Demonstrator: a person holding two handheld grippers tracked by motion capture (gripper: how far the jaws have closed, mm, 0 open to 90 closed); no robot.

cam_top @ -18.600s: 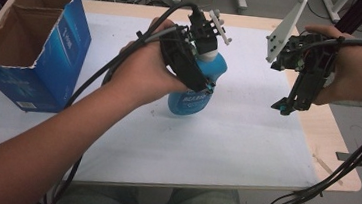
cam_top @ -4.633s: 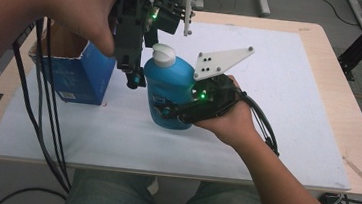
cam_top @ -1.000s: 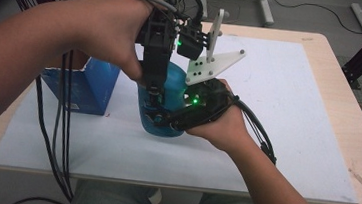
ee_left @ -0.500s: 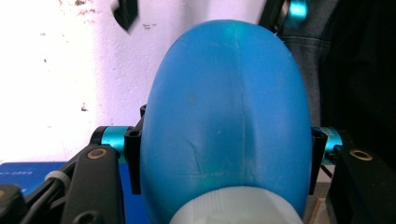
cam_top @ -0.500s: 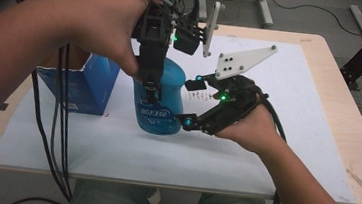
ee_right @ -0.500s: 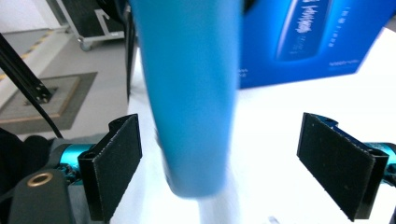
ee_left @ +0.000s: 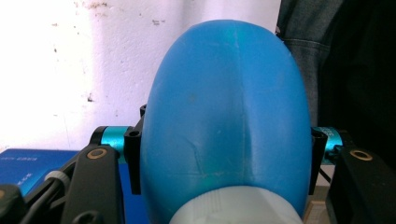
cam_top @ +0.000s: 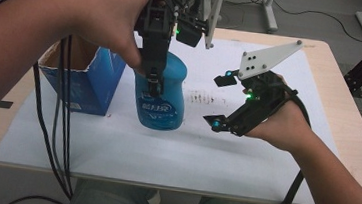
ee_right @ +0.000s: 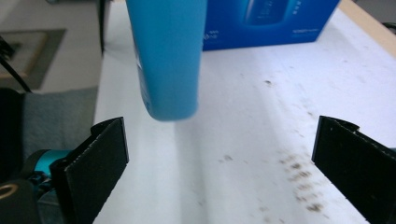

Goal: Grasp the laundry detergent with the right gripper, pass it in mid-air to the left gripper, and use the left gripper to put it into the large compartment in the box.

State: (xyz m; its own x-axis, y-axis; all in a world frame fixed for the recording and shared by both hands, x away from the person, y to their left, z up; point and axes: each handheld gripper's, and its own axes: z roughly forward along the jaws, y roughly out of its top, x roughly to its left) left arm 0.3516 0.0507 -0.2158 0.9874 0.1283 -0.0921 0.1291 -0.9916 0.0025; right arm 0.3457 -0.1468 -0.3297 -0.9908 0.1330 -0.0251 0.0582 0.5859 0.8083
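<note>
Your left gripper (cam_top: 154,77) comes down from above and has its jaws clamped across the shoulders of the bottle (cam_top: 162,97); in the left gripper view the pads press on both flanks of the blue body just below the pale cap. The bottle hangs upright, and in the right gripper view its base looks clear of the paper (cam_top: 264,155), though I can't be sure of the gap. It sits at about 9 o'clock from your right gripper (cam_top: 224,106), with the box (cam_top: 77,84) touching or just beside it at its own 9 o'clock.

Your right gripper has just been opening its jaws; they now stand wide with nothing between them, only bare paper ahead.

Expect a smooth, glossy plastic shell, likely slippery and a little springy under the pads. If it is full it will be heavy, and a top grip lets it swing. The shoulders give the pads a ledge; the waist lower down is the other sound place.
</note>
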